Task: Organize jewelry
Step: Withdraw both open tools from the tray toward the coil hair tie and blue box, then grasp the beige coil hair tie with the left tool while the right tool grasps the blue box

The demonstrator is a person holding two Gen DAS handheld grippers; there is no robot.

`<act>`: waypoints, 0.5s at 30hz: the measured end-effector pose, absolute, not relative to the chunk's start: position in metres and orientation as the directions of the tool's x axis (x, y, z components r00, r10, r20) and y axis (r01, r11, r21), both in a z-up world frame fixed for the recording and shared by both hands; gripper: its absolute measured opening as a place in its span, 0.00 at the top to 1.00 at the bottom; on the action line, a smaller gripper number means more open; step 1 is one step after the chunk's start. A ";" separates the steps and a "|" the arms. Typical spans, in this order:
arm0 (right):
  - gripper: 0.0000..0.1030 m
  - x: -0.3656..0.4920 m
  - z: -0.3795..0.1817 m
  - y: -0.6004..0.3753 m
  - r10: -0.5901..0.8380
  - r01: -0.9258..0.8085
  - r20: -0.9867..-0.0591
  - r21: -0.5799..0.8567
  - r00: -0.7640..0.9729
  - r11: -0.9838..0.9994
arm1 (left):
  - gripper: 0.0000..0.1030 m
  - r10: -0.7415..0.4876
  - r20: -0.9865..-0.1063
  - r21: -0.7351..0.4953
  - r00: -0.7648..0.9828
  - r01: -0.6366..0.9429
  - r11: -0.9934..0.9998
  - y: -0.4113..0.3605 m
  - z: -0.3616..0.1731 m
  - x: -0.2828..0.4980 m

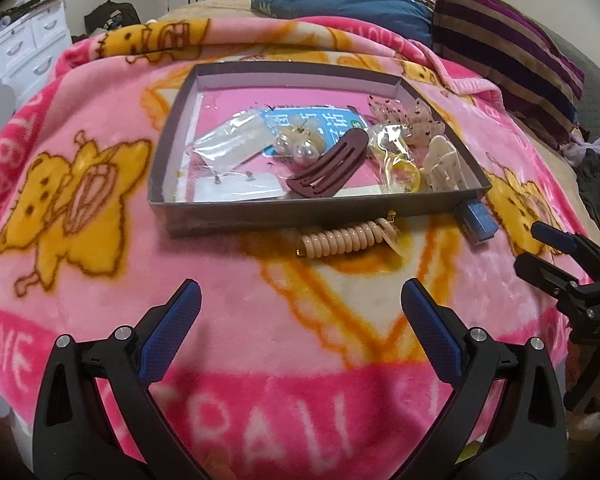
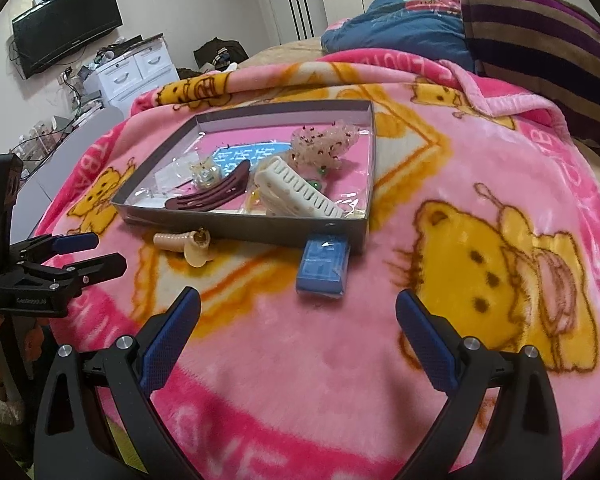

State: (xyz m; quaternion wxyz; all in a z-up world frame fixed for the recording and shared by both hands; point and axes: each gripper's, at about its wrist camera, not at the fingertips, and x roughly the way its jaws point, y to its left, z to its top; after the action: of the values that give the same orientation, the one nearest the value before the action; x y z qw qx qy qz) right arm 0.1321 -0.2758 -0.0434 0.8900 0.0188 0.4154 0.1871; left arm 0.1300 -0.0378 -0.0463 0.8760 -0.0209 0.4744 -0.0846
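A shallow grey box point(image 1: 300, 210) point(image 2: 240, 230) lies on a pink blanket. In it are a maroon hair clip point(image 1: 332, 164) point(image 2: 216, 194), pearl earrings point(image 1: 296, 148), a cream claw clip point(image 1: 444, 160) point(image 2: 300, 192), plastic packets and a dotted bow point(image 2: 324, 140). In front of the box lie a beige spiral hair tie point(image 1: 348, 240) point(image 2: 184, 242) and a small blue box point(image 1: 476, 222) point(image 2: 324, 270). My left gripper point(image 1: 300, 304) is open and empty, short of the hair tie. My right gripper point(image 2: 298, 312) is open and empty, just short of the blue box.
The pink bear-print blanket point(image 1: 260, 340) covers a bed. Striped and blue bedding point(image 1: 500, 32) is piled at the back right. White drawers point(image 2: 136, 68) and a wall television point(image 2: 68, 20) stand at the far left. Each gripper shows in the other's view, the right one point(image 1: 568, 256) and the left one point(image 2: 76, 256).
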 end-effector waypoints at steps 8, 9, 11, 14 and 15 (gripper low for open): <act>0.17 0.155 -0.063 -0.275 0.348 -0.308 -0.751 0.202 0.561 0.930 | 0.09 -0.210 -0.841 -0.170 0.499 0.124 0.978 -0.048 -0.056 0.148; 0.19 0.157 -0.065 -0.275 0.349 -0.308 -0.755 0.203 0.554 0.929 | 0.09 -0.220 -0.843 -0.182 0.491 0.125 0.975 -0.050 -0.058 0.151; 0.24 0.161 -0.068 -0.273 0.352 -0.311 -0.757 0.206 0.550 0.928 | 0.09 -0.230 -0.846 -0.196 0.481 0.121 0.973 -0.053 -0.060 0.155; 0.31 0.166 -0.072 -0.271 0.352 -0.314 -0.757 0.203 0.550 0.927 | 0.09 -0.240 -0.852 -0.208 0.465 0.120 0.971 -0.060 -0.065 0.162; 0.32 0.167 -0.072 -0.271 0.354 -0.314 -0.758 0.205 0.548 0.927 | 0.09 -0.242 -0.855 -0.212 0.459 0.119 0.970 -0.061 -0.067 0.163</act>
State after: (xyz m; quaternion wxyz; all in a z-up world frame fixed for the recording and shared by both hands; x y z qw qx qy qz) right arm 0.1670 -0.2713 -0.0724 0.8796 0.0228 0.4357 0.1897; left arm 0.1635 -0.0613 -0.0669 0.8520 -0.0608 0.5091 -0.1059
